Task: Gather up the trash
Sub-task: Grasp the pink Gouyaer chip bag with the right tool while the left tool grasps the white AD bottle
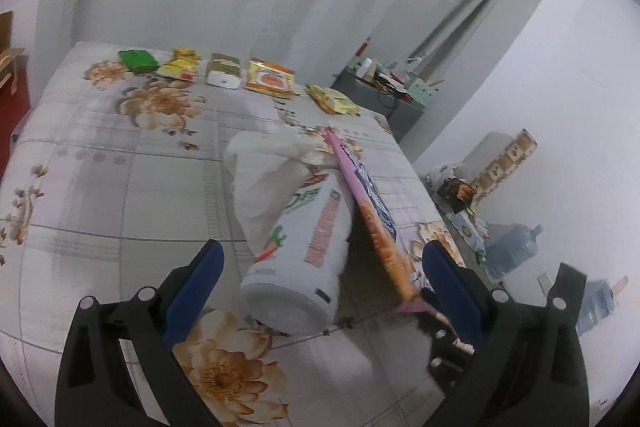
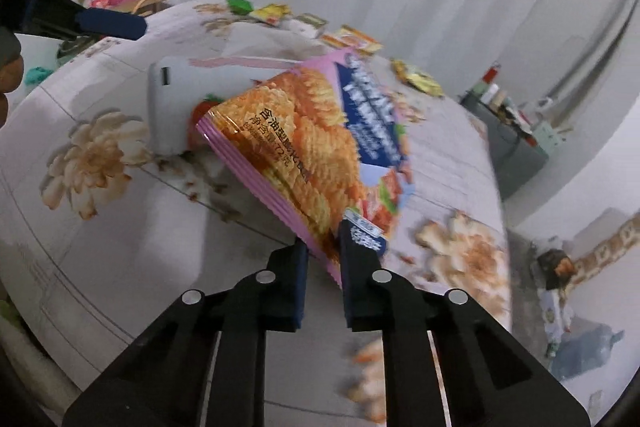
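Note:
A pink and orange chip bag (image 2: 312, 147) stands tilted on the flowered bedspread (image 2: 100, 227), and my right gripper (image 2: 324, 241) is shut on its lower corner. The bag (image 1: 372, 215) leans against a white canister (image 1: 304, 247) that lies on its side, with crumpled white plastic (image 1: 268, 171) behind it. My left gripper (image 1: 322, 251) is open, its blue pads wide apart on either side of the canister and the bag's corner, touching neither. In the right wrist view the canister (image 2: 168, 107) shows behind the bag, and one left gripper finger (image 2: 112, 21) hovers at the top left.
Along the bed's far edge lie a green packet (image 1: 138, 61), a yellow wrapper (image 1: 180, 67), a white box (image 1: 224, 73), an orange packet (image 1: 270, 79) and another yellow wrapper (image 1: 332, 99). Past the bed's right side stand a cluttered grey cabinet (image 1: 372, 95) and a water jug (image 1: 512, 247).

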Action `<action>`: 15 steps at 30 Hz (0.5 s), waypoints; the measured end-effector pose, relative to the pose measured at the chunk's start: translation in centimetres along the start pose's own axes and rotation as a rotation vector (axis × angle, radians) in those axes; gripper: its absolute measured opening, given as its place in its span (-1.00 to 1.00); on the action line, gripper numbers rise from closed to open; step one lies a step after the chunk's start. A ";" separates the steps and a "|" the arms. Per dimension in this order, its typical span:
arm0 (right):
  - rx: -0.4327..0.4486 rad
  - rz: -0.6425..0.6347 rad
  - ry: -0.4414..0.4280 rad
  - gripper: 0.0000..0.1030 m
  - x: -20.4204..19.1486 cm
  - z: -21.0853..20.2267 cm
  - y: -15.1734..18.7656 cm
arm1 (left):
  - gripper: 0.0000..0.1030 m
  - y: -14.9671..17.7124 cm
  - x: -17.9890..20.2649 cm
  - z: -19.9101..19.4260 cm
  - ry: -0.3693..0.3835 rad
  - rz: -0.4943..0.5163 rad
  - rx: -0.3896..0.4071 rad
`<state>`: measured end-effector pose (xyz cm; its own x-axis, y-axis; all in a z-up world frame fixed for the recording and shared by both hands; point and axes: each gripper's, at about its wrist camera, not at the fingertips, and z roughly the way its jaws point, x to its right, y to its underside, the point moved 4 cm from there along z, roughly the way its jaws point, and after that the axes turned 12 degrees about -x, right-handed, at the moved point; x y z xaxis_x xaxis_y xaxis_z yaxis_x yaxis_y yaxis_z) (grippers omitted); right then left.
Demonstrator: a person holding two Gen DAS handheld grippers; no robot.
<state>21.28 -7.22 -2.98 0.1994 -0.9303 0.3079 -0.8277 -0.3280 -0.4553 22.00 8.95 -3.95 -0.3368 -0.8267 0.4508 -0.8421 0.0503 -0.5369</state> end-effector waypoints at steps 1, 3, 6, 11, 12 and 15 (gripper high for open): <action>-0.007 -0.004 0.025 -0.82 0.4 -0.2 0.5 | 0.89 0.0 0.1 0.1 0.002 0.004 -0.002; -0.022 -0.012 0.057 -0.86 1.0 -0.5 1.3 | 0.89 0.1 0.4 0.4 0.003 0.013 -0.009; -0.050 -0.015 0.073 -0.86 1.8 -0.9 2.8 | 0.84 0.1 0.8 1.0 -0.004 0.027 -0.018; -0.084 -0.011 0.024 -0.67 1.6 -0.9 5.0 | 0.80 0.1 0.7 2.7 -0.080 0.055 -0.059; -0.086 -0.001 0.003 -0.33 1.6 -1.1 5.2 | 0.79 0.1 0.7 3.1 -0.091 0.060 -0.072; -0.046 0.028 -0.091 0.31 2.1 -2.2 5.5 | 0.73 0.3 0.2 4.0 -0.095 0.047 -0.103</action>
<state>15.98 -10.59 -2.98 0.2209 -0.9507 0.2178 -0.8564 -0.2959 -0.4230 23.42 6.57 -6.87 -0.3394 -0.8711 0.3549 -0.8669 0.1433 -0.4774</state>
